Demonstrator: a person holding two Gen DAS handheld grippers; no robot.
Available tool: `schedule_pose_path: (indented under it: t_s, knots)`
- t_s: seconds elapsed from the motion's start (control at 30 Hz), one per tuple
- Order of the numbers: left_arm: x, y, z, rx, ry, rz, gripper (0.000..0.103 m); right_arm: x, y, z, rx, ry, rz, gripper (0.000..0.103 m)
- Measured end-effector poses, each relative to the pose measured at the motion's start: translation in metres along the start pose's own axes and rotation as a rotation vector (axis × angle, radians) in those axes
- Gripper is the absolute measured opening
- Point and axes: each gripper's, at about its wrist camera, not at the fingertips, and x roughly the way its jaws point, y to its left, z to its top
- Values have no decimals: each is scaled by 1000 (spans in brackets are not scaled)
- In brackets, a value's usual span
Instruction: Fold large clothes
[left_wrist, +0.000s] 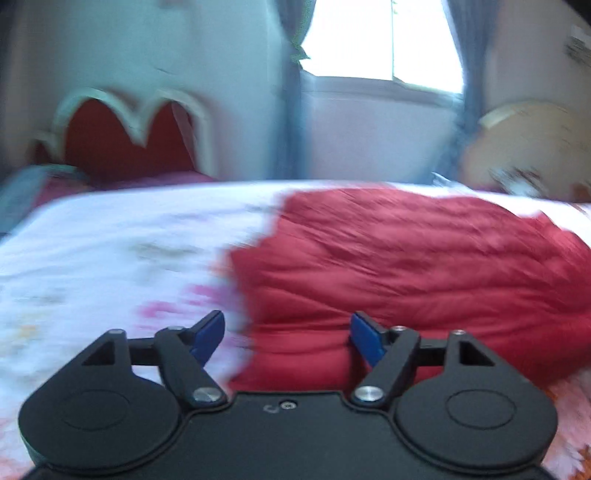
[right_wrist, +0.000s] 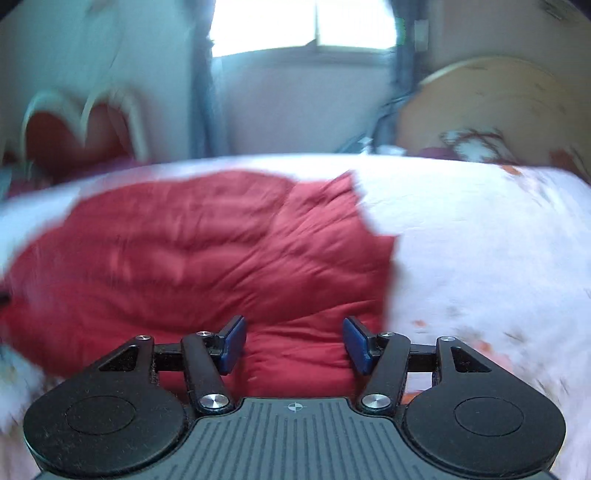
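Both views are smeared with motion blur, so fine detail is lost. Your left tongs (left_wrist: 287, 338) are spread wide, holding nothing, at the near left edge of the red garment (left_wrist: 406, 280). Your right tongs (right_wrist: 294, 345) are spread too, empty, over its near edge. The garment lies rumpled on the white floral bed (right_wrist: 498, 258); its sleeves and collar are unreadable.

A bright curtained window (left_wrist: 384, 37) lights pale walls behind the white-sheeted bed (left_wrist: 92, 258).
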Motion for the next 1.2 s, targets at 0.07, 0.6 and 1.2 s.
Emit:
schedule_pose_path:
  t_s: [0.07,0.6,1.2]
  knots:
    - [-12,21,-3,-112,2,-15,77,-15,-27,-3,146,-20,-4,90]
    - [29,50,-43,-844,145,-350,60,16,-83,-42,771,41,272,78]
    - [34,39,-16,-693,142,-326,19,21,-64,-18,606,51,237,23]
